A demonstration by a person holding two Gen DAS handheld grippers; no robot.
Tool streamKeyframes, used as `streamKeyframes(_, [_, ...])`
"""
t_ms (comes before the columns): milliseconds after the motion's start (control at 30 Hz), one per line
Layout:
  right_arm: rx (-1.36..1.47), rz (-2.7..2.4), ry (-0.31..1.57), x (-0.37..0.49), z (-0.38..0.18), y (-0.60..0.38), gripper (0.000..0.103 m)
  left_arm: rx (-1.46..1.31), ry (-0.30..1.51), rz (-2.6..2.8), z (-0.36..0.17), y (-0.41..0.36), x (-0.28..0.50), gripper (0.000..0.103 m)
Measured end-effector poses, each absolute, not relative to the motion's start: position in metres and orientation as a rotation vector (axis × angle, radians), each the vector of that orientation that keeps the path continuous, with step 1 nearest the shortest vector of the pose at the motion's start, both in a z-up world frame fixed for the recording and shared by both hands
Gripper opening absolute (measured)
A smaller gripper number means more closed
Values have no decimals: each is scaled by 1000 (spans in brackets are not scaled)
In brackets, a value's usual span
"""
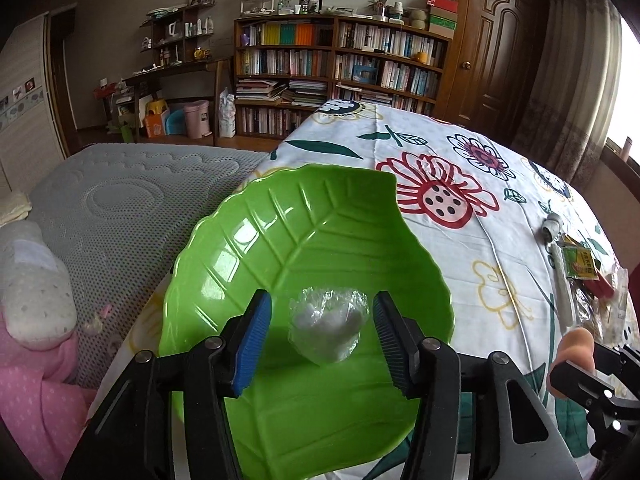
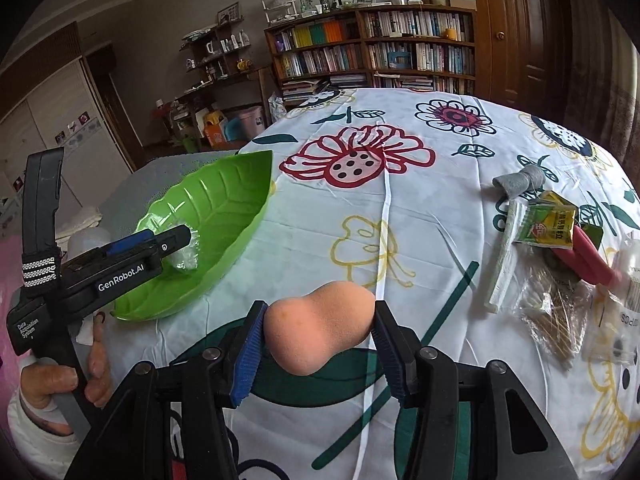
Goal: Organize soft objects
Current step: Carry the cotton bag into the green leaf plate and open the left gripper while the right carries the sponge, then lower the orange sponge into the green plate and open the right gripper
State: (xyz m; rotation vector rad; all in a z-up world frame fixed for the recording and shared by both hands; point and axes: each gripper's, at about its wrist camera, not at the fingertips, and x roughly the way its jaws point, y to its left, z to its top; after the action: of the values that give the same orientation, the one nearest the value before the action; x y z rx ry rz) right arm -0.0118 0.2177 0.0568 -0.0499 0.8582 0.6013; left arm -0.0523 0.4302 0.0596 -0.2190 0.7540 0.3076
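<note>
A clear bag of white cotton balls (image 1: 327, 326) lies in the green leaf-shaped plate (image 1: 320, 216). My left gripper (image 1: 320, 320) stands open around the bag, its fingers apart from it on both sides. In the right wrist view the plate (image 2: 216, 204) sits at the table's left edge with the left gripper (image 2: 176, 240) over it. My right gripper (image 2: 318, 328) is shut on an orange gourd-shaped makeup sponge (image 2: 320, 330), held above the flowered cloth. The sponge's tip (image 1: 576, 344) shows at the far right of the left wrist view.
On the right of the flowered tablecloth (image 2: 400, 220) lie a grey felt roll (image 2: 520, 180), a white foam strip (image 2: 504, 256), a green-yellow sachet (image 2: 548, 228), a red tool (image 2: 592, 260) and a bag of cotton swabs (image 2: 556, 320). A mattress (image 1: 120, 200) borders the table's left.
</note>
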Motion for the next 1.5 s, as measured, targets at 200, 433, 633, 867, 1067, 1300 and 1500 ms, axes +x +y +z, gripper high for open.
streamKeyframes(200, [-66, 664, 840, -5, 63, 248, 56, -210, 741, 340, 63, 442, -65, 67])
streamKeyframes(433, [-77, 747, 817, 1, 69, 285, 57, -190, 710, 430, 69, 461, -79, 73])
streamKeyframes(633, [-72, 816, 810, 5, 70, 310, 57, -188, 706, 476, 70, 472, -86, 73])
streamKeyframes(867, [-65, 856, 817, 8, 66, 323, 76, -194, 701, 515, 72, 480, -91, 81])
streamKeyframes(1067, [-70, 823, 799, 6, 65, 316, 77, -197, 702, 511, 73, 480, -91, 83])
streamKeyframes(1300, [-42, 770, 804, 3, 61, 294, 77, -180, 711, 488, 75, 467, -88, 83])
streamKeyframes(1500, [-12, 720, 807, 3, 59, 270, 78, -173, 717, 462, 76, 450, -81, 85])
